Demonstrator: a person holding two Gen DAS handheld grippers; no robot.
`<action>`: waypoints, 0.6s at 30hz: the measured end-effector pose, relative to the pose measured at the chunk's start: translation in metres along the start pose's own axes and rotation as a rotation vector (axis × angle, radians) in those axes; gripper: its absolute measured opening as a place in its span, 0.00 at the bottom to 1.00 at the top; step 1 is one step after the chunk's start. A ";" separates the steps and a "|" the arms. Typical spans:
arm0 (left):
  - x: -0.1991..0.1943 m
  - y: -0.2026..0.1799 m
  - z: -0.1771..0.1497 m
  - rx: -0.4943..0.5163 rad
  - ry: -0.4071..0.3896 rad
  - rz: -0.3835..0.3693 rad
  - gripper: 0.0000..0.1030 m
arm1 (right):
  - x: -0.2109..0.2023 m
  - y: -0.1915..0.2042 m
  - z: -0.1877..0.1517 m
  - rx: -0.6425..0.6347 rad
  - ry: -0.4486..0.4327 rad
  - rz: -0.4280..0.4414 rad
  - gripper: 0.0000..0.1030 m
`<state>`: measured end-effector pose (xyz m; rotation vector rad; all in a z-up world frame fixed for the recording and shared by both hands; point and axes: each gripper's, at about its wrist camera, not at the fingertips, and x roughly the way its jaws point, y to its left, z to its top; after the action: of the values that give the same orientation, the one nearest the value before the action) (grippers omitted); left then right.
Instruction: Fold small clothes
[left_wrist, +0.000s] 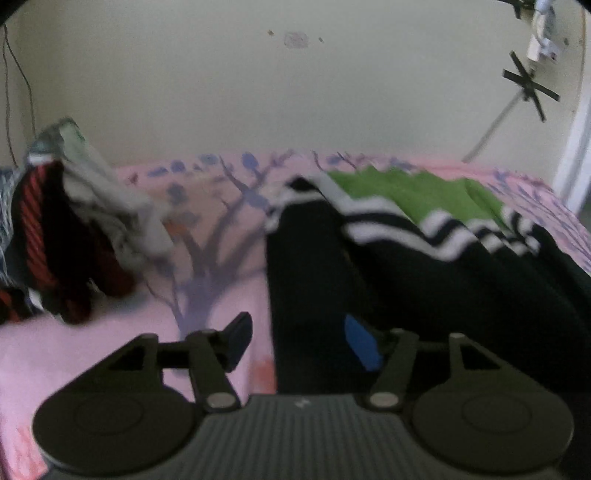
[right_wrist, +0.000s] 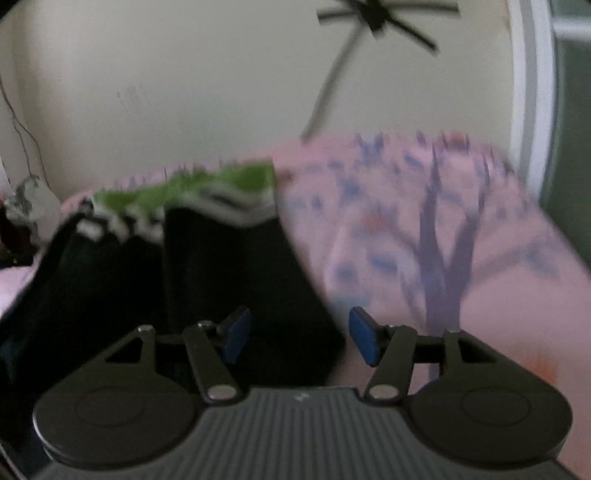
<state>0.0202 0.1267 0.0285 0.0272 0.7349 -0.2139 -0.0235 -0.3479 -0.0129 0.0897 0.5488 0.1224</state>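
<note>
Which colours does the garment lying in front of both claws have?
Black, white stripes, green top: the garment, best in the left wrist view.

A garment (left_wrist: 424, 266) lay spread on the bed (left_wrist: 221, 229), reaching toward the wall (left_wrist: 221, 92) behind it. In the left wrist view a heap of clothes (left_wrist: 74, 229) sat well to its left, with bare bedsheet between them.
</note>
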 end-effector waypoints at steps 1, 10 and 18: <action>0.001 -0.003 -0.002 0.003 0.010 -0.013 0.56 | -0.002 0.004 0.002 -0.007 -0.003 -0.005 0.30; 0.024 -0.007 0.007 0.012 0.061 0.109 0.30 | -0.023 -0.036 0.098 -0.256 -0.304 -0.746 0.04; 0.018 0.013 -0.001 -0.014 0.080 0.079 0.32 | -0.039 -0.011 0.082 0.016 -0.287 -0.230 0.53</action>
<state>0.0352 0.1362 0.0155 0.0519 0.8138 -0.1326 -0.0123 -0.3681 0.0758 0.0575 0.2701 -0.1178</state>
